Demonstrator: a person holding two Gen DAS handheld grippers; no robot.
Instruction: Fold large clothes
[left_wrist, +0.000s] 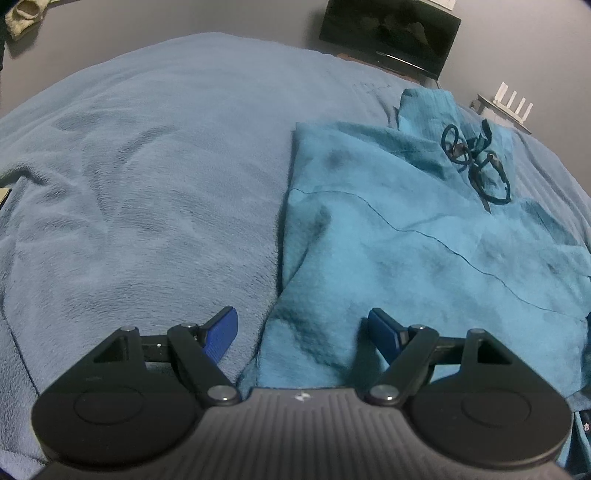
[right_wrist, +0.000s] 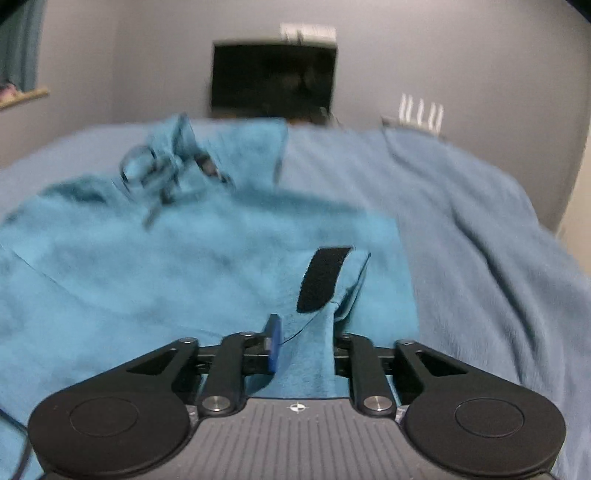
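Left gripper (left_wrist: 303, 332) jaws wide apart, holding nothing, straddling the near left edge of the teal hoodie (left_wrist: 424, 236); right gripper (right_wrist: 303, 339) jaws clamped on a cuff (right_wrist: 314, 332) with a black strap (right_wrist: 321, 277); hoodie lies on the bed (left_wrist: 147, 184); bare blanket left of it.

Bed covered by a grey-blue fleece blanket (left_wrist: 147, 192), softly rumpled, filling most of both views. Directly on the blanket, a teal fleece garment (left_wrist: 388, 251), spread flat, with a dark drawstring (left_wrist: 476, 162) looped in coils on its far part. Left of the garment in the left wrist view, bare blanket with shallow creases; right of the garment in the right wrist view, more blanket in long folds toward the wall.
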